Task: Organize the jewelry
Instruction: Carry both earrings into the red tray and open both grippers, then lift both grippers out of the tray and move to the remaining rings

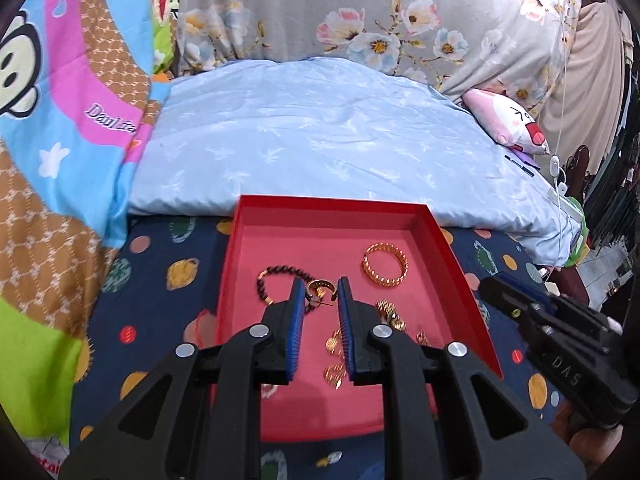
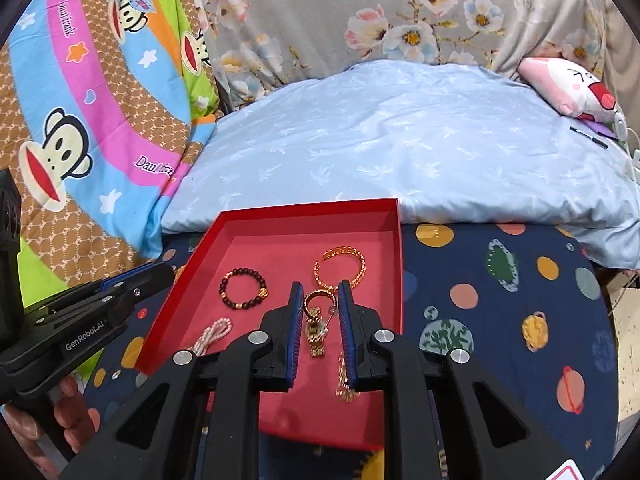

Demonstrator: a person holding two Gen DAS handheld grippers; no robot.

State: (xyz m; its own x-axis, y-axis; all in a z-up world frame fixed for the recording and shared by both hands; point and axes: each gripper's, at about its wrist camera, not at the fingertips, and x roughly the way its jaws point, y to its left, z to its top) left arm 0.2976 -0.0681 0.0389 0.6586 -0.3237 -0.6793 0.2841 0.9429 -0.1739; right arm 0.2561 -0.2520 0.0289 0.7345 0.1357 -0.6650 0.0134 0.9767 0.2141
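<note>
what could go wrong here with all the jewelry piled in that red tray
1. The gold watch, gold ring and a chain lie close together near the right tool, so picking one may drag or tangle another.
2. The red tray sits on soft bedding and could tip or slide if pushed.
3. Small gold earrings beside the left tool could get knocked around.
</note>
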